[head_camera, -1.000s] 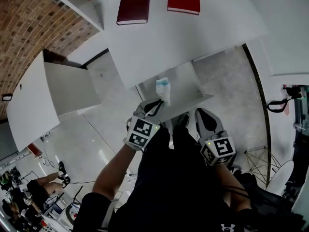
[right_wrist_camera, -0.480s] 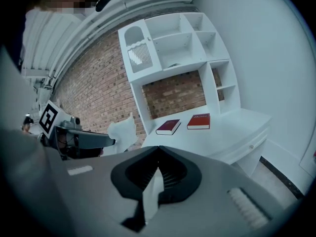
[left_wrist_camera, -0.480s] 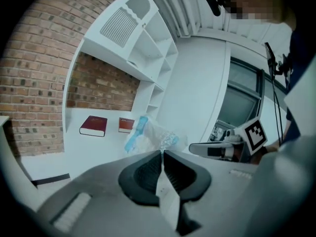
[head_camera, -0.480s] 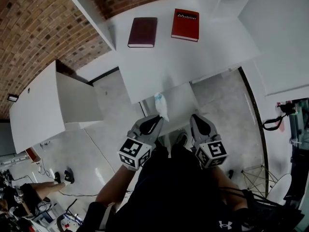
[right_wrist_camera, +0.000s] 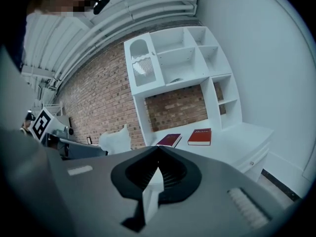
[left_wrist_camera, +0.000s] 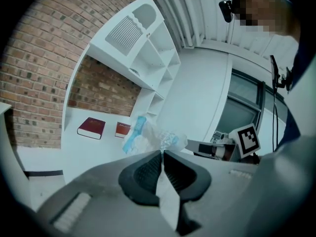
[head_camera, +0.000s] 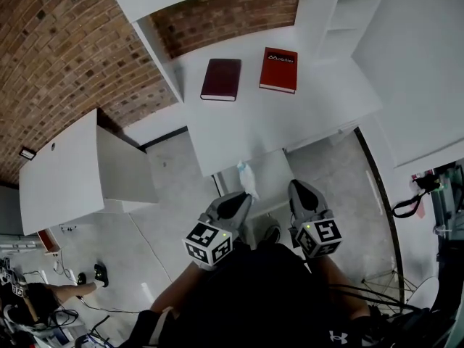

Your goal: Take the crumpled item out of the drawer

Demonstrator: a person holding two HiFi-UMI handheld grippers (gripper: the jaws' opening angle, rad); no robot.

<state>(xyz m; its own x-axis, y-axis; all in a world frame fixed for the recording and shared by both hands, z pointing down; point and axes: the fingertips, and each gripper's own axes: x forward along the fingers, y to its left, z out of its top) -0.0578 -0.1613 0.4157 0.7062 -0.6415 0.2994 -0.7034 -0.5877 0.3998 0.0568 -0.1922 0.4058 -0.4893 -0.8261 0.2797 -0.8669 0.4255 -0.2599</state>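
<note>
Pinching the crumpled item (left_wrist_camera: pixel 148 135) by its lower edge, the left gripper (left_wrist_camera: pixel 162 152) had its jaws pressed together on the wad, which was white with pale blue print and stuck up past the fingertips. From the head view this left gripper (head_camera: pixel 241 196) sat below the near edge of the white desk (head_camera: pixel 275 122), and the crumpled item (head_camera: pixel 247 178) showed over the left part of the open drawer (head_camera: pixel 274 171) that stuck out from under the desk. In that view nothing but the jaws touched it, though how far it hung above the drawer floor could not be told. The right gripper (head_camera: pixel 299 189) was held just beside the left one, near the drawer's right side, and in its own view the right gripper (right_wrist_camera: pixel 158 148) had its jaws closed against each other with nothing between them. That view also caught the crumpled item (right_wrist_camera: pixel 116 139) off to the left. On the desk, well apart from both grippers, a maroon book (head_camera: pixel 221 79) and a red book (head_camera: pixel 279 69) lay flat side by side, not touching, in front of a brick wall (head_camera: pixel 65 56). A white shelf unit (right_wrist_camera: pixel 173 63) stood over the back of the desk. The person's dark sleeves filled the bottom of the head view.
</note>
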